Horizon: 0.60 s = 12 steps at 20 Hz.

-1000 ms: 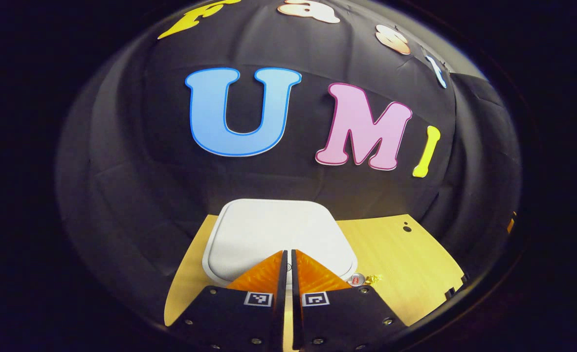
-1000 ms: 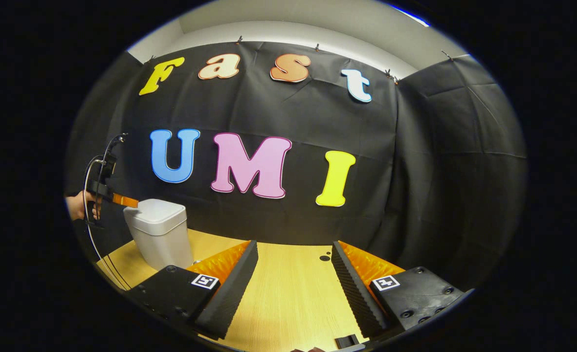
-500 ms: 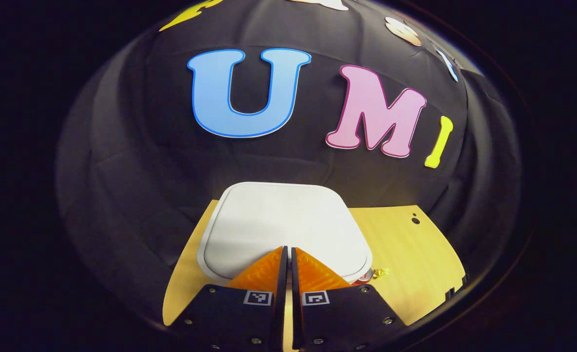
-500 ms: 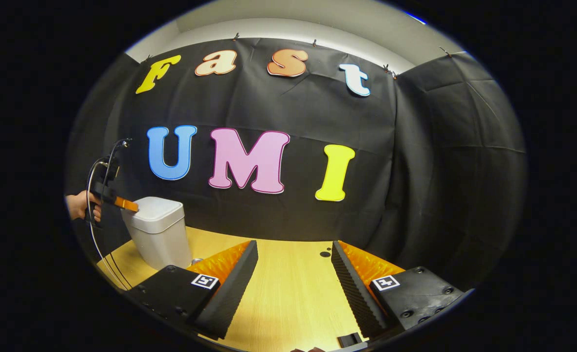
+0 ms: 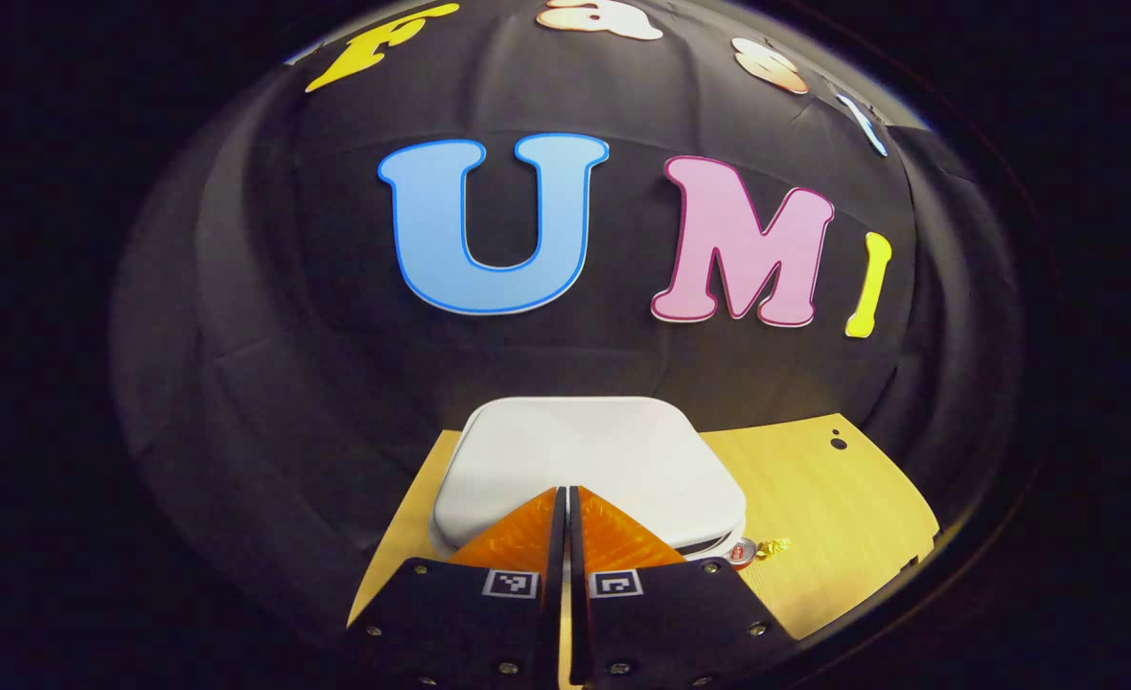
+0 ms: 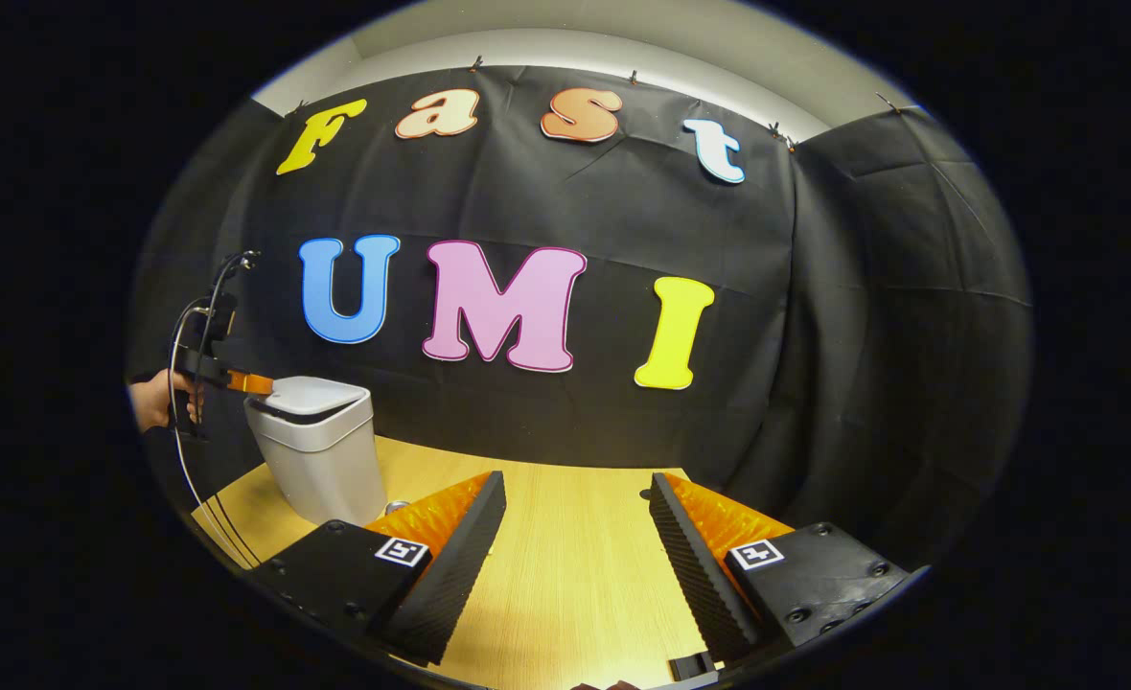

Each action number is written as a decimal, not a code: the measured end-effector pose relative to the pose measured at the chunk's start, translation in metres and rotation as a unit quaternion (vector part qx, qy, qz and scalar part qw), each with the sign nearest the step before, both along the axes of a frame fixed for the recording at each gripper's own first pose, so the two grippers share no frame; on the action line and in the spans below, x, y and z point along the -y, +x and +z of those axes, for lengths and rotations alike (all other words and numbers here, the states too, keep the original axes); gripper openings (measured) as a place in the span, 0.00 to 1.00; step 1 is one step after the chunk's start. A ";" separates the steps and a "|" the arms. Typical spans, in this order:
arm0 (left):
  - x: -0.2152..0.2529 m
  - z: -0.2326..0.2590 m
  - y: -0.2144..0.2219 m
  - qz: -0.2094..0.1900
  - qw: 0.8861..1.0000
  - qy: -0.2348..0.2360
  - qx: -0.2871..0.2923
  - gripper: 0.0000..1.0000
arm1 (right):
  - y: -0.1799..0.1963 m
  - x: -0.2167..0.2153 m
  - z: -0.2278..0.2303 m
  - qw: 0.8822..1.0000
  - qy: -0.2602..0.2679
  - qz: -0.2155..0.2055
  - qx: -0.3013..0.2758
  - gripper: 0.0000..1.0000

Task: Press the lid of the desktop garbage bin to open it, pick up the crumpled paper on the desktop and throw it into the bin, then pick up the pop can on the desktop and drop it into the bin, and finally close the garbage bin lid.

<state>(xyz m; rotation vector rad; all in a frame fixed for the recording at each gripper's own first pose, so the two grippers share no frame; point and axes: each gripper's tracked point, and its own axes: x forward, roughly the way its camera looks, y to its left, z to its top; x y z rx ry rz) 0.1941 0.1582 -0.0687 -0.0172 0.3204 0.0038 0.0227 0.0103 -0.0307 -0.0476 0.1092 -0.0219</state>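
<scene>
You have no readable wording on the things in front of you. The only signs are small square black-and-white coded markers: one on each finger mount of your left claw (image 5: 565, 491), seen in the left gripper view, and one on each finger mount of your right claw (image 6: 577, 484), seen in the right gripper view. They carry patterns, not letters or numbers. The pop can (image 5: 741, 551) beside the bin bears red print, too small to read.
</scene>
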 end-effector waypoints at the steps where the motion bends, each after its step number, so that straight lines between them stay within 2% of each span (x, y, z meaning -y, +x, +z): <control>1: 0.000 0.012 -0.002 -0.002 1.000 0.009 0.019 0.05 | 0.000 -0.002 0.000 1.000 -0.002 -0.001 0.000 0.97; 3: -0.001 0.030 -0.005 -0.001 0.999 0.014 0.042 0.06 | -0.003 -0.008 -0.001 1.000 -0.007 0.001 -0.001 0.97; 5: 0.000 0.045 -0.012 -0.002 0.998 0.017 0.061 0.11 | -0.005 -0.014 -0.002 1.000 -0.013 0.005 -0.001 0.97; 6: 0.004 0.052 -0.016 -0.008 0.998 0.011 0.068 0.19 | -0.006 -0.016 -0.001 1.000 -0.014 0.006 0.000 0.98; 7: 0.010 0.058 -0.024 -0.013 0.997 0.001 0.077 0.22 | -0.006 -0.018 -0.001 1.000 -0.013 0.007 0.000 0.98; 10: 0.017 0.070 -0.043 -0.016 0.997 -0.008 0.080 0.76 | -0.002 -0.029 0.002 1.000 -0.005 0.017 0.005 0.98; 12: 0.017 0.092 -0.053 -0.008 0.993 0.001 0.115 0.87 | 0.004 -0.036 0.004 1.000 -0.007 0.030 0.008 0.98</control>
